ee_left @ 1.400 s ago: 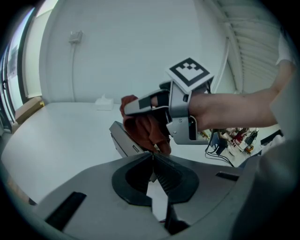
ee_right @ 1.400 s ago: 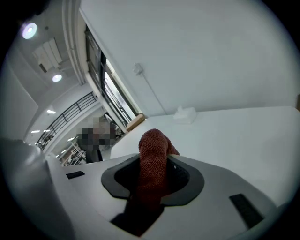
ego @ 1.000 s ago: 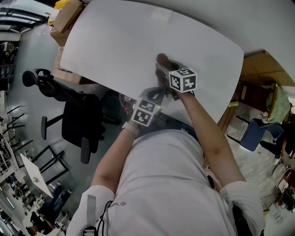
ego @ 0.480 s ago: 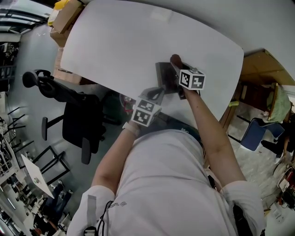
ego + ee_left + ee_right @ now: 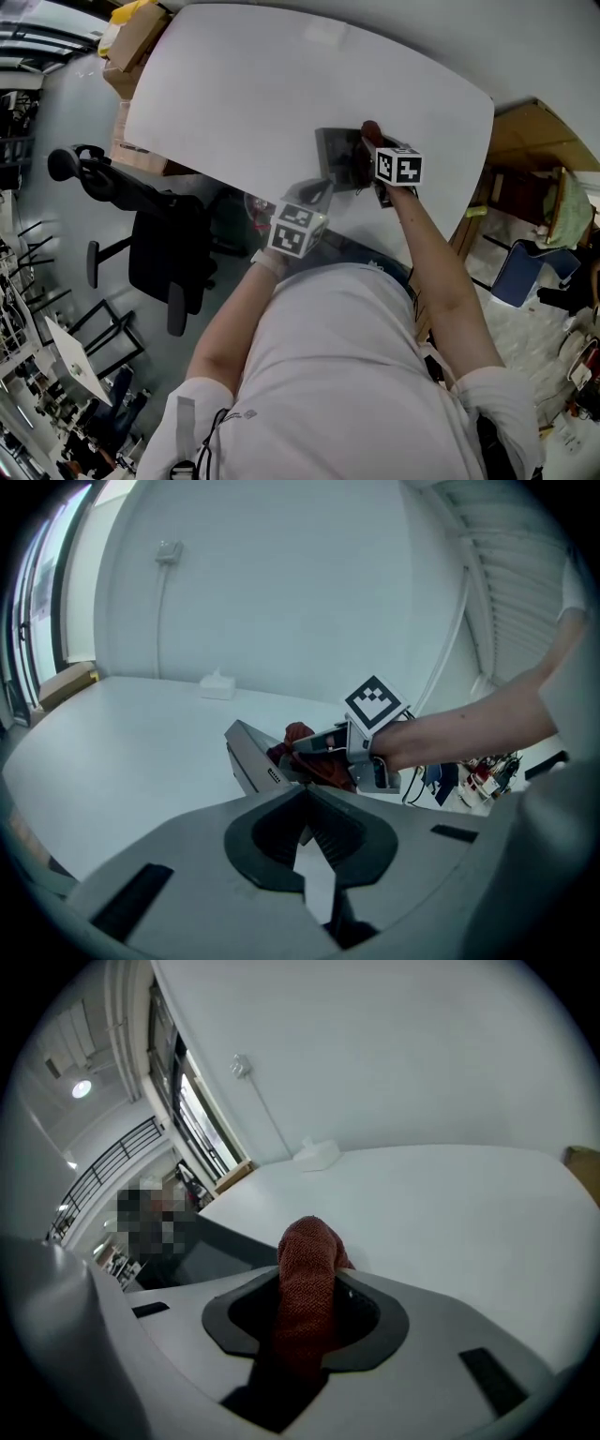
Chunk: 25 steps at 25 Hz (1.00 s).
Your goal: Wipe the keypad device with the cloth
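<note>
1. The left tool [image 5: 305, 794] is nearest the person. Its grey plastic jaws with dark ribbed pads meet at the tips, with nothing held between them. Its cube [image 5: 298, 228] carries black-and-white square markers.
2. The keypad device [image 5: 251, 757], a dark grey wedge-shaped slab, lies on the tabletop [image 5: 234, 84] just beyond those tips. A small pale mark on its side is too small to read.
3. The right tool [image 5: 309, 1283] is clamped on the cloth [image 5: 306, 1241], a rust-red, coarse-woven roll that sticks out past the jaws. In the head view the cloth rests at the far right edge of the device. The right tool hides the keys.
4. The tabletop is white, smooth and rounded at the corners.
5. A small white box [image 5: 217, 684] stands at the far edge, by the wall.
</note>
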{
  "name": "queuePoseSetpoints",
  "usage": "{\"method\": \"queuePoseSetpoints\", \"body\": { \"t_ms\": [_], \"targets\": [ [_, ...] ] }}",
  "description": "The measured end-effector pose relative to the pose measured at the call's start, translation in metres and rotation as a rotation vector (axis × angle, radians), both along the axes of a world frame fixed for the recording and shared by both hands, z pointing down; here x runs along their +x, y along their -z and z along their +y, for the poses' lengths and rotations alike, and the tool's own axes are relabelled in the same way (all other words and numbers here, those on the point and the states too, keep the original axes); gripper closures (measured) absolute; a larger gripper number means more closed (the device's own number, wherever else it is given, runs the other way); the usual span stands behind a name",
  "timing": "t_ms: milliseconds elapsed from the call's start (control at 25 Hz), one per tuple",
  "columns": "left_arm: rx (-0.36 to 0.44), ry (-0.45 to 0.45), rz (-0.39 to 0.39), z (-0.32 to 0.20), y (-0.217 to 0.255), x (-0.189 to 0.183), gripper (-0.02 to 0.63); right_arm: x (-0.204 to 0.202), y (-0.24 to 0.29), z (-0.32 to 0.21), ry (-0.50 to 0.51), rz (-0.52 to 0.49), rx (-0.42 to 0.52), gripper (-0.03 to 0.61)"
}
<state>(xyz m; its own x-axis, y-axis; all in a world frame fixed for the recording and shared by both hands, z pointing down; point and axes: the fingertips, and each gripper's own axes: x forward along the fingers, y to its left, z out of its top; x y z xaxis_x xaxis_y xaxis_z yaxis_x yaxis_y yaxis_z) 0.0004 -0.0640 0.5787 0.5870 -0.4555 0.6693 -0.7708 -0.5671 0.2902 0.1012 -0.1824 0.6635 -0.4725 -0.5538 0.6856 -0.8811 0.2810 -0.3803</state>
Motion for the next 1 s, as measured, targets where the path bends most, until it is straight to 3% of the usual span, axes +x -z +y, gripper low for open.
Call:
{"method": "queuePoseSetpoints", "body": {
  "t_ms": [280,840,1000],
  "targets": [
    [0.01,0.014,0.001,0.0,0.0,0.0,0.603,-0.001,0.006,0.038,0.088,0.061,0.057,0.449],
    [0.015,0.018,0.008,0.001,0.0,0.0,0.604,-0.072,0.062,0.089,0.222,-0.114,0.067,0.457],
    [0.021,0.009,-0.004,0.001,0.0,-0.001,0.604,-0.069,0.061,0.1,0.224,-0.135,0.07,0.457]
  ]
}}
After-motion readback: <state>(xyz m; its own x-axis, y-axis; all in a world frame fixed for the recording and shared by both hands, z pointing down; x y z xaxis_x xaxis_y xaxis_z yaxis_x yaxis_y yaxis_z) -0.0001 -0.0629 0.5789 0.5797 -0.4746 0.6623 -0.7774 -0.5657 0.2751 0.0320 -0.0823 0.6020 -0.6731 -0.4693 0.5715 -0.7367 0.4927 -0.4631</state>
